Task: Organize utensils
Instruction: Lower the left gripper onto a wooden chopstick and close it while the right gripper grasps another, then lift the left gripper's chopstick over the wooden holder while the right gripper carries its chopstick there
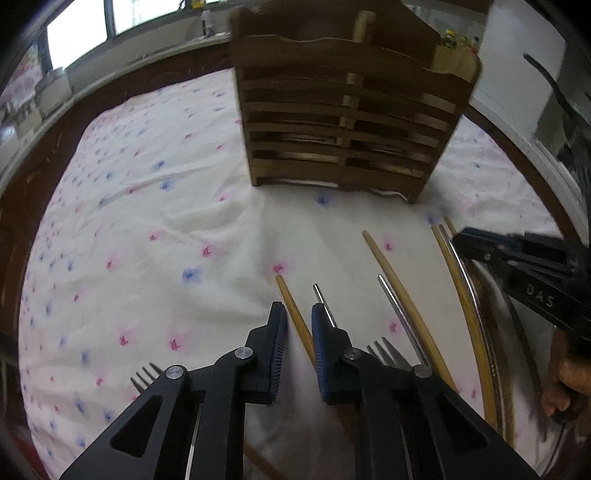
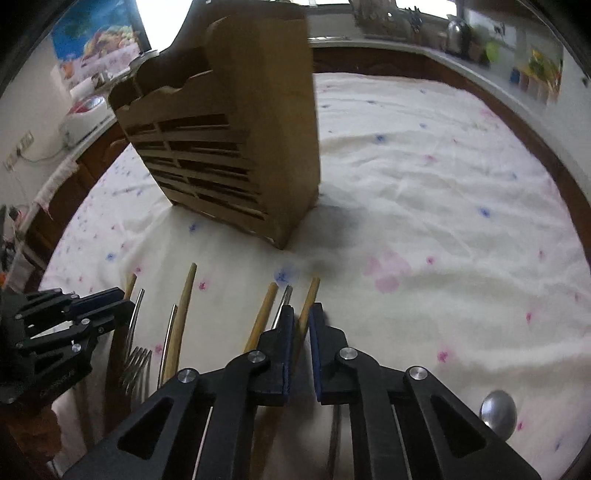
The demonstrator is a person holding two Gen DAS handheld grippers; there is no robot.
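Observation:
A slatted wooden utensil holder (image 1: pixel 343 122) (image 2: pixel 229 147) stands upright on the flowered cloth, with one stick (image 1: pixel 364 26) in it. Wooden chopsticks, metal rods and forks lie in a row in front of it. My left gripper (image 1: pixel 298 321) points down at the row, shut on a wooden chopstick (image 1: pixel 286 291); a metal rod (image 1: pixel 320 295) lies against its right finger. My right gripper (image 2: pixel 302 321) is shut on another wooden chopstick (image 2: pixel 312 291), with a metal rod (image 2: pixel 286 295) beside its left finger. Each gripper shows at the edge of the other's view (image 1: pixel 465 240) (image 2: pixel 114 302).
Forks (image 1: pixel 388 350) (image 1: pixel 146 376) (image 2: pixel 138 362) lie by the chopsticks, and a spoon bowl (image 2: pixel 496 413) at the right. A hand (image 1: pixel 565 380) holds the right gripper. The cloth (image 2: pixel 424 184) covers a table with a dark wooden rim (image 1: pixel 44 173); a counter with clutter runs behind.

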